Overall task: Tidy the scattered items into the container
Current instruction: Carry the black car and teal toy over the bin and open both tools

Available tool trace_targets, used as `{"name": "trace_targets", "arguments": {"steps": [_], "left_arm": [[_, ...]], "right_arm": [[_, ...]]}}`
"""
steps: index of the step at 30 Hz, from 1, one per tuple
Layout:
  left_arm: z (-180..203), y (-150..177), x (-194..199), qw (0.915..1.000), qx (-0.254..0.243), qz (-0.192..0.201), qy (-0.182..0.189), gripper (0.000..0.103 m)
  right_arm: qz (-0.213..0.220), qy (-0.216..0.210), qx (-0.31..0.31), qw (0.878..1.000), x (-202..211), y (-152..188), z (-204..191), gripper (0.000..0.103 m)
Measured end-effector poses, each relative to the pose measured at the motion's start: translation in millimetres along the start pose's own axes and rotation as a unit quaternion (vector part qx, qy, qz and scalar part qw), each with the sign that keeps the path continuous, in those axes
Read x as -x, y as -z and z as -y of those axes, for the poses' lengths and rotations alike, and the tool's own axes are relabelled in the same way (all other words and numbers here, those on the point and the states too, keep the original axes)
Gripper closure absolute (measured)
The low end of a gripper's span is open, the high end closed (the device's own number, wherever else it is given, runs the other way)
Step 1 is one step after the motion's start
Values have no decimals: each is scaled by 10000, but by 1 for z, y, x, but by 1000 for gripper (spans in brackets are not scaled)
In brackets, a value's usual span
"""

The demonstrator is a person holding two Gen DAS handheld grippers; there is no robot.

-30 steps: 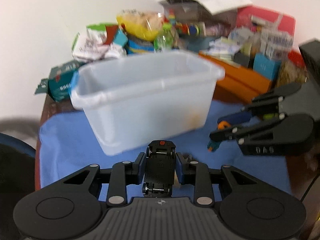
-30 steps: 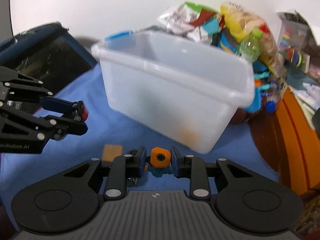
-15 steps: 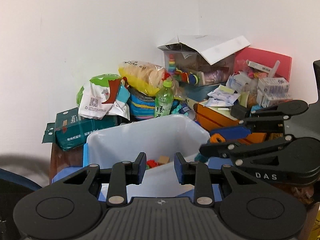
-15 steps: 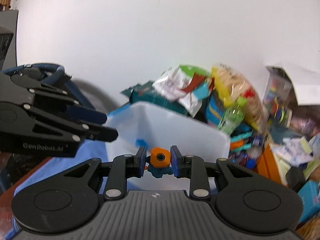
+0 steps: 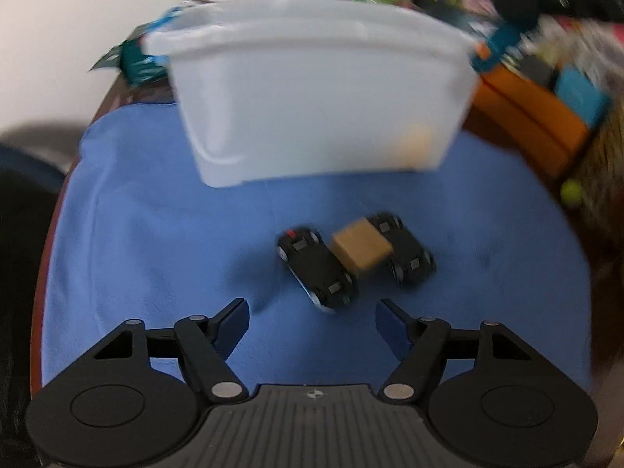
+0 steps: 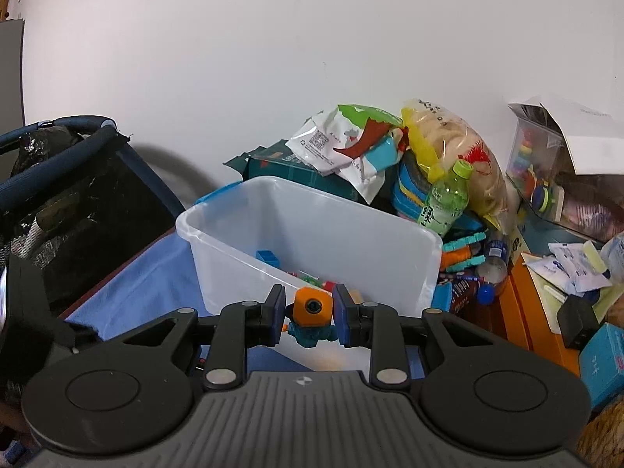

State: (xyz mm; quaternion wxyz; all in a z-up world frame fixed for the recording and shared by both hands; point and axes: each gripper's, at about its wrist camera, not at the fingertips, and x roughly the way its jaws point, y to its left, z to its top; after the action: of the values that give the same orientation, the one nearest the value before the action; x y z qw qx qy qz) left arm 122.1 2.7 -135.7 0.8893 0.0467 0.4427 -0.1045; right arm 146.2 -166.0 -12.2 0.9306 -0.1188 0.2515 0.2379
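Here, toy cars (image 5: 316, 269) on open cloth (image 5: 156, 234), container (image 5: 312, 89) edge beyond

The container (image 6: 312, 234) is of milky, half-clear plastic with a smooth, slightly glossy wall. Under it lies a blue cloth (image 5: 156, 234), matt and a little fuzzy. The two toy cars (image 5: 316, 269) look like black plastic with a dull shine, and the brown block (image 5: 360, 247) between them looks like plain matt wood. The orange and teal toy (image 6: 312, 318) is smooth plastic. Both grippers have matt black plastic arms with small bright metal pins; the base is ribbed.
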Motion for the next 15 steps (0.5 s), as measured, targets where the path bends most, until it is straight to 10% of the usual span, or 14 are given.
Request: {"name": "trace_targets", "arguments": {"steps": [6,15], "left_arm": [[13,-7,-20,9983,-497,246,-202,39],[-28,-18,-21,9993,5,163,-350,35]], "right_arm": [[-51,55,-8,10000,0,4,4,74],[-118,70,-59,9999,-7,7,6,74]]}}
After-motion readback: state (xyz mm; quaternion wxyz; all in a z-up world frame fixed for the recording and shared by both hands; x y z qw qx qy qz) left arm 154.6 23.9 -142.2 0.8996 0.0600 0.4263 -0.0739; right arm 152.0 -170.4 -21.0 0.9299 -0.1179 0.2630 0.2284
